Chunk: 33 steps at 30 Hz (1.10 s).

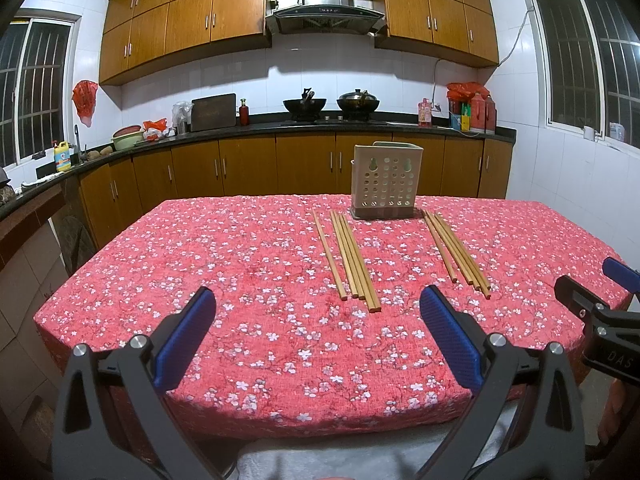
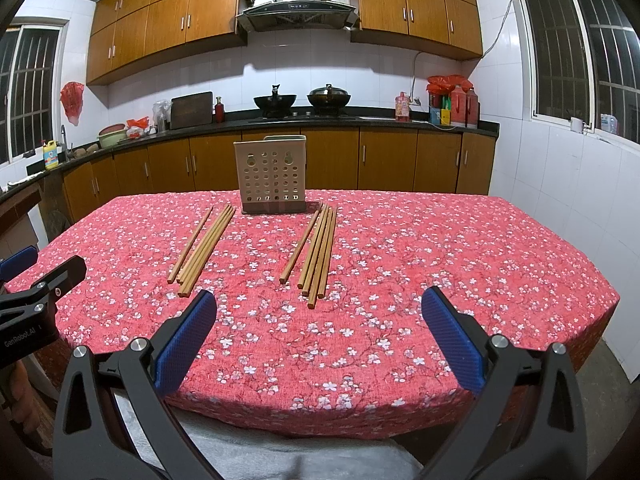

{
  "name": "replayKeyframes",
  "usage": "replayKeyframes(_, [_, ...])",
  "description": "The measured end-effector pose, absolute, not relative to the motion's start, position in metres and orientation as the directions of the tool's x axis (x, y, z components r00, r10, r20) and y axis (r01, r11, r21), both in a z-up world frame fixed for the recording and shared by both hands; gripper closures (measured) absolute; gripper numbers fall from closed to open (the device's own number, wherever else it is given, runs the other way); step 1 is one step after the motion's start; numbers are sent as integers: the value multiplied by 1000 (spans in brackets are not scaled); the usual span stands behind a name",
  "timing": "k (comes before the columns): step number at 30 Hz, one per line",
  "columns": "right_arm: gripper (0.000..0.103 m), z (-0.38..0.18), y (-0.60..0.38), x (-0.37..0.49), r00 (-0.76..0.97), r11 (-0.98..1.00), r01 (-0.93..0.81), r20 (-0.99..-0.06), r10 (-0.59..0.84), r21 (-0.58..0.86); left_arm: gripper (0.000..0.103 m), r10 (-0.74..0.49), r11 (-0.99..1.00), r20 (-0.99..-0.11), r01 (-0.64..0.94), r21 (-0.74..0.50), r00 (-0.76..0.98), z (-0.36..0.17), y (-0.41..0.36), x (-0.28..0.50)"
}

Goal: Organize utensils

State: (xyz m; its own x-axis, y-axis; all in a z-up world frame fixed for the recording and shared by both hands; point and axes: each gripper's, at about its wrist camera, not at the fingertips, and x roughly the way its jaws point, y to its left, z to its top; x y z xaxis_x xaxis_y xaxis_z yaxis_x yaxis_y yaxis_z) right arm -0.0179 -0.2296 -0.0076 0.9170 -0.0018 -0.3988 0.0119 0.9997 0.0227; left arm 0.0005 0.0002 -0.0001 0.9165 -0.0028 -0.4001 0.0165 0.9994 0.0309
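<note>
Two groups of wooden chopsticks lie on the red floral tablecloth. The left group [image 1: 350, 258] [image 2: 202, 250] and the right group [image 1: 458, 252] [image 2: 316, 254] point toward a beige perforated utensil holder [image 1: 385, 180] [image 2: 272, 178] that stands upright behind them. My left gripper [image 1: 318, 312] is open and empty, low over the table's near edge, short of the left group. My right gripper [image 2: 320, 316] is open and empty, just short of the right group. Each gripper shows at the edge of the other's view: the right one [image 1: 592, 300] and the left one [image 2: 36, 284].
The table [image 1: 200, 280] [image 2: 480, 280] stands in a kitchen. Wooden cabinets and a dark counter [image 1: 280, 126] with two woks [image 2: 276, 102], bottles and a cutting board run behind it. White tiled walls with windows flank both sides.
</note>
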Motion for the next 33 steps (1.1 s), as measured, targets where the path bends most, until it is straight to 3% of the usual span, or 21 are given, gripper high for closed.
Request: replayKeyframes(33, [2, -9, -229, -17, 912, 1000, 10, -409, 2, 28, 4, -3, 999, -410, 16, 28, 912, -3, 3, 9])
